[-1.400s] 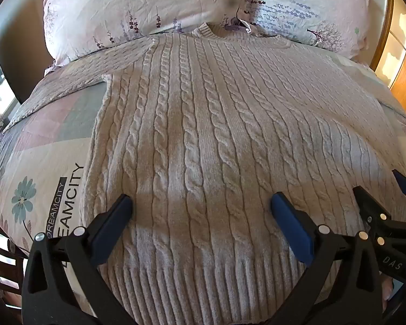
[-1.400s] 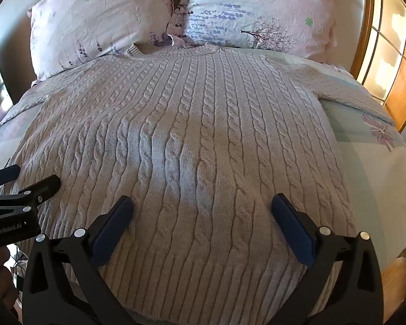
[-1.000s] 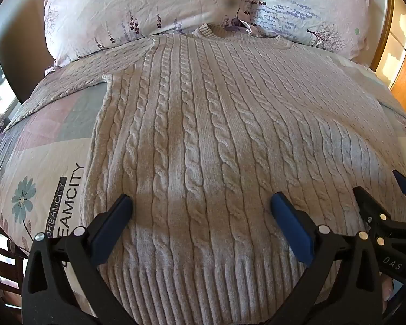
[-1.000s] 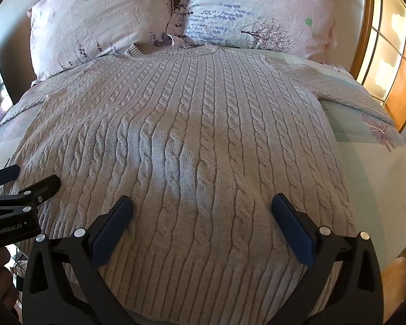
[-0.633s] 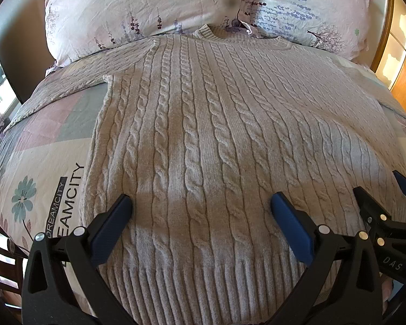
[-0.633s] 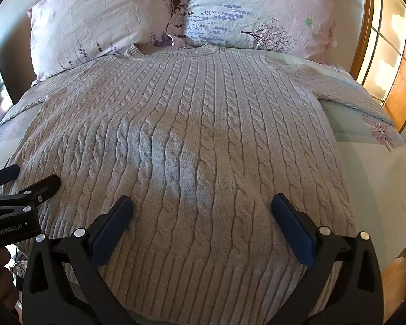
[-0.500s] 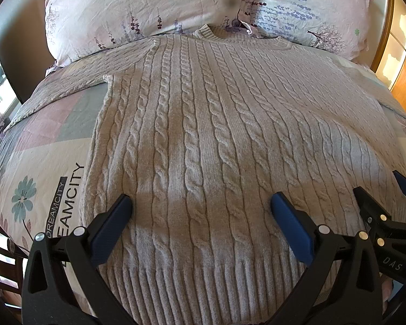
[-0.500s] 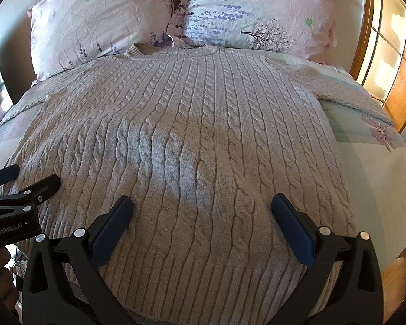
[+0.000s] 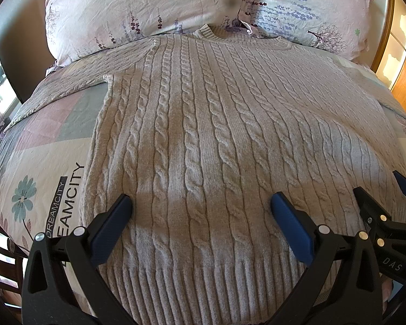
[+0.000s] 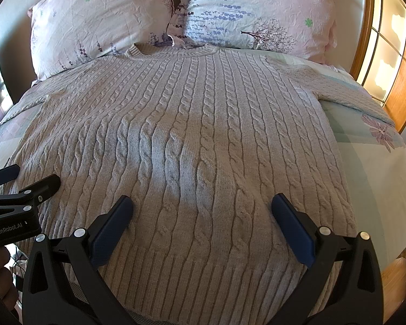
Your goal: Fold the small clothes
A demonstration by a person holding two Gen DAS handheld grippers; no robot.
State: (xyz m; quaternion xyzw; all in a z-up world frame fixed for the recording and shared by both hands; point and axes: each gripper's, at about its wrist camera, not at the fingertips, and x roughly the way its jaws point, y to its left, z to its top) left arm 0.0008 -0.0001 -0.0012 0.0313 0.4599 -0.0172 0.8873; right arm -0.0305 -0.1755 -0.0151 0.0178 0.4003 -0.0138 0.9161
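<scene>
A beige cable-knit sweater lies flat and face up on the bed, collar toward the pillows, sleeves spread to both sides; it also fills the right wrist view. My left gripper is open and empty, hovering over the sweater's lower left part near the ribbed hem. My right gripper is open and empty over the lower right part near the hem. Each gripper shows at the edge of the other's view: the right one, the left one.
Two floral pillows stand at the head of the bed. The patterned bedsheet shows left of the sweater and also to its right. A wooden-framed panel stands at the right.
</scene>
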